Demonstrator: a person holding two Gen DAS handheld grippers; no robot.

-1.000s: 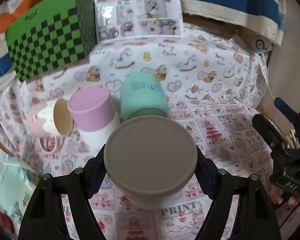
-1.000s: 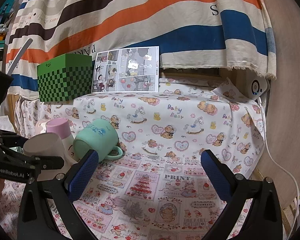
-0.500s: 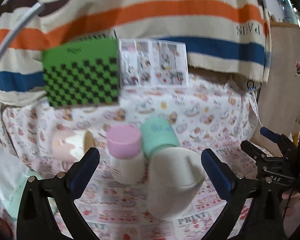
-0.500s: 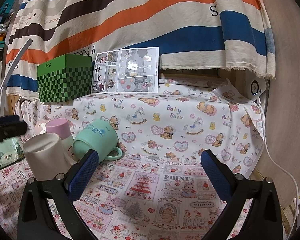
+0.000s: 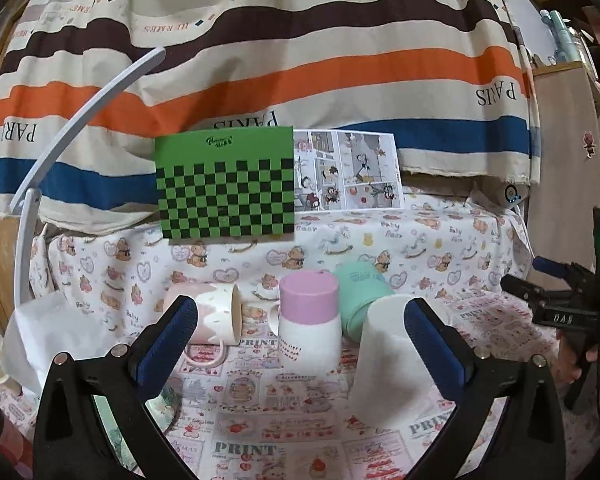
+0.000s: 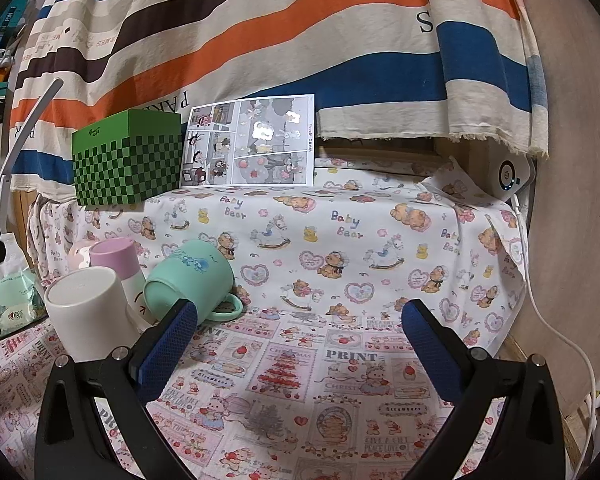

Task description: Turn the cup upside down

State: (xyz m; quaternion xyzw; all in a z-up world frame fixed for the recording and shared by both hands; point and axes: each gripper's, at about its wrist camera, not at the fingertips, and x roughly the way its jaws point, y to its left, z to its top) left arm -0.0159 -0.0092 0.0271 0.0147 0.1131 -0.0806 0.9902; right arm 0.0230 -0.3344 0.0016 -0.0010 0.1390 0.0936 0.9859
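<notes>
white cup (image 6: 86, 312) upside down, mint mug (image 6: 188, 280) lying sideways

A tight cluster crowds the left of the right wrist frame: the white cup (image 6: 87, 312) standing mouth-down, a pink-capped bottle (image 6: 118, 266) and a toppled green mug (image 6: 188, 286) touching behind it. The patterned tablecloth (image 6: 340, 280) lies bare across centre and right. The checkered box (image 6: 126, 158) and comic sheet (image 6: 252, 142) line the upper edge.

The white cup (image 5: 392, 360) is partly covered by a blue finger pad (image 5: 436, 346) at lower right. The pink mug (image 6: 80, 254) is mostly hidden behind the bottle (image 6: 118, 264) at mid left.
</notes>
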